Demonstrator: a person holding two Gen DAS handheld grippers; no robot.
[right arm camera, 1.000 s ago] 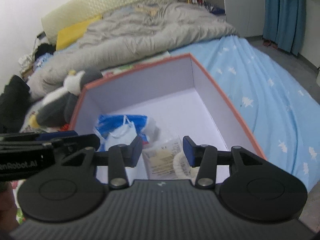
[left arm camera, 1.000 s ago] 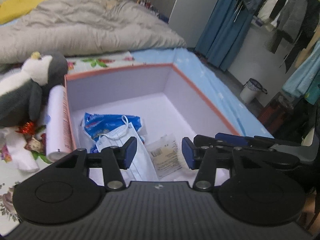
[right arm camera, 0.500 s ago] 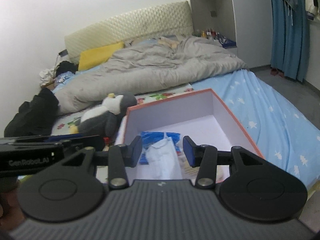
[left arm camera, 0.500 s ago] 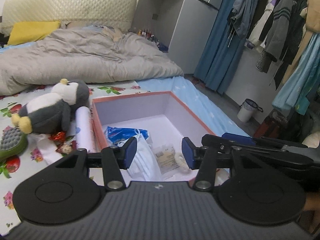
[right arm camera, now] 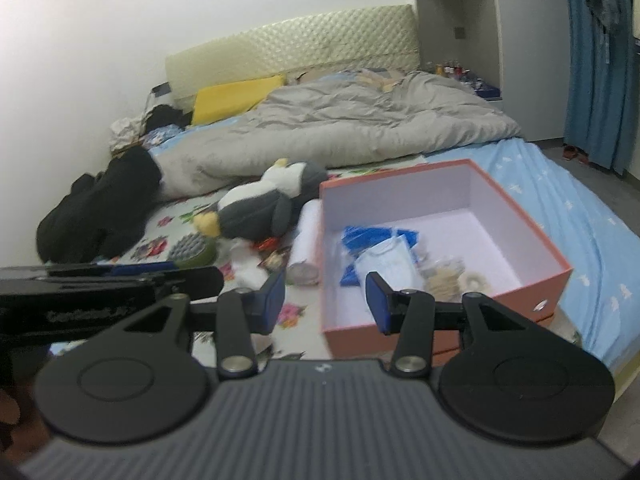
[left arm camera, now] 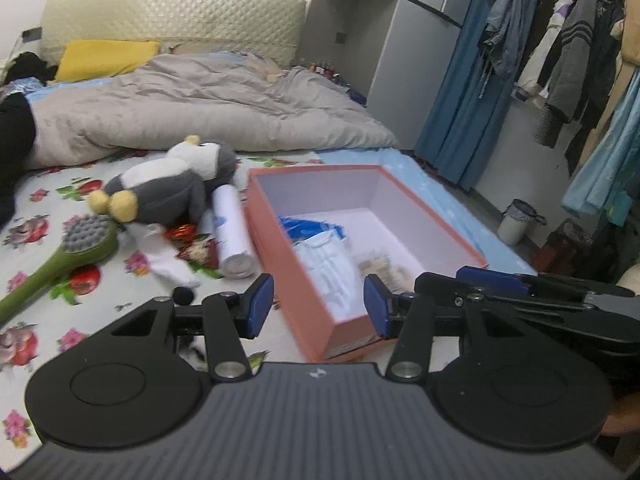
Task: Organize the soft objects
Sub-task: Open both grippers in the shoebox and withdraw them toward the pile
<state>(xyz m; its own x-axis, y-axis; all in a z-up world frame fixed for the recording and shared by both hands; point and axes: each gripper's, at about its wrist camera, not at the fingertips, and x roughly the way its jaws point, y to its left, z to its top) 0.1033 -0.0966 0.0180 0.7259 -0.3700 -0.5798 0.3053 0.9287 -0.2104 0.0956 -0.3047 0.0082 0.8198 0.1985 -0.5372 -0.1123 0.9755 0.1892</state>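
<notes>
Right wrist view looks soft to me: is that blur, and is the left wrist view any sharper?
Right wrist view: yes, smeared throughout, the box rim and penguin plush both fuzzy. Left wrist view: sharper, the plush and green brush crisp, only the box's near corner blurred; fisheye bends the wardrobe edges.

One box (left arm camera: 304, 280), one penguin plush (left arm camera: 168, 192), one brush (left arm camera: 68, 256).
</notes>
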